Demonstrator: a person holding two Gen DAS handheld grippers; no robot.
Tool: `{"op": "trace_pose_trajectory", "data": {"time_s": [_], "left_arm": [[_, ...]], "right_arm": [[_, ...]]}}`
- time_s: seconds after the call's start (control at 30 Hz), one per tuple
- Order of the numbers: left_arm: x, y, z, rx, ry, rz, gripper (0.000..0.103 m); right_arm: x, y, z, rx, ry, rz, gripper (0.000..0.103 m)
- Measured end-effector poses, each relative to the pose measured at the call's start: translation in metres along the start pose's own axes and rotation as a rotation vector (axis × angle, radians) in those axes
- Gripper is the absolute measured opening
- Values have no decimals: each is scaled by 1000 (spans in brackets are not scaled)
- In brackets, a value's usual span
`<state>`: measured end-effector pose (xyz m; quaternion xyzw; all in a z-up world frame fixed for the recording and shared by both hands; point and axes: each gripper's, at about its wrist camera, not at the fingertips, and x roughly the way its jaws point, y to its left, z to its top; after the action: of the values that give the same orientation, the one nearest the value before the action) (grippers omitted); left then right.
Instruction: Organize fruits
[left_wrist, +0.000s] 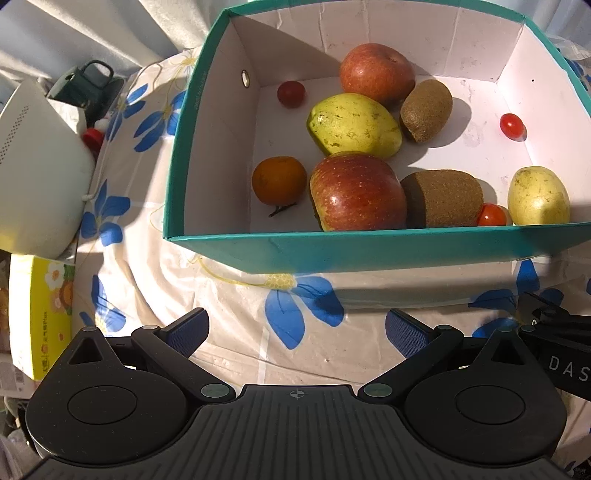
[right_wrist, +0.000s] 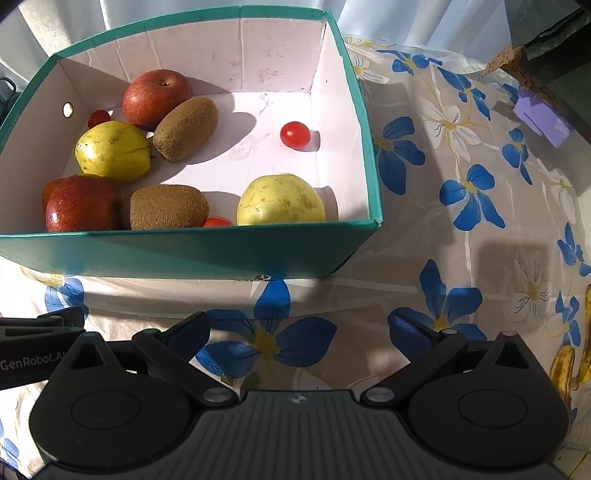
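My left gripper (left_wrist: 295, 328) hangs wide open over the flowered cloth (left_wrist: 229, 332), holding nothing; my right gripper (right_wrist: 299, 330) beside it is just as wide and just as empty. Ahead of both sits the teal box (left_wrist: 369, 247). Inside, from the left, I see an orange (left_wrist: 279, 180), a dark cherry tomato (left_wrist: 291, 94) at the back, a red apple (left_wrist: 356, 192) touching a kiwi (left_wrist: 441, 199), a yellow apple (left_wrist: 352, 123) behind them, another red apple (left_wrist: 376, 72), a second kiwi (left_wrist: 426, 110), two bright tomatoes (left_wrist: 512, 125), and a yellow apple (left_wrist: 537, 195) far right
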<state>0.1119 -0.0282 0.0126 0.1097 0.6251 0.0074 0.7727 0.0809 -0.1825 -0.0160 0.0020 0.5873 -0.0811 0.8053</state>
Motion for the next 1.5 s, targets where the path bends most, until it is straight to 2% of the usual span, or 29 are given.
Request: {"op": "trace_pose_trajectory", "data": {"time_s": [1.5], "left_arm": [[5, -3, 10, 23, 3, -12, 103]], "right_arm": [[8, -1, 11, -4, 3, -13, 103]]}}
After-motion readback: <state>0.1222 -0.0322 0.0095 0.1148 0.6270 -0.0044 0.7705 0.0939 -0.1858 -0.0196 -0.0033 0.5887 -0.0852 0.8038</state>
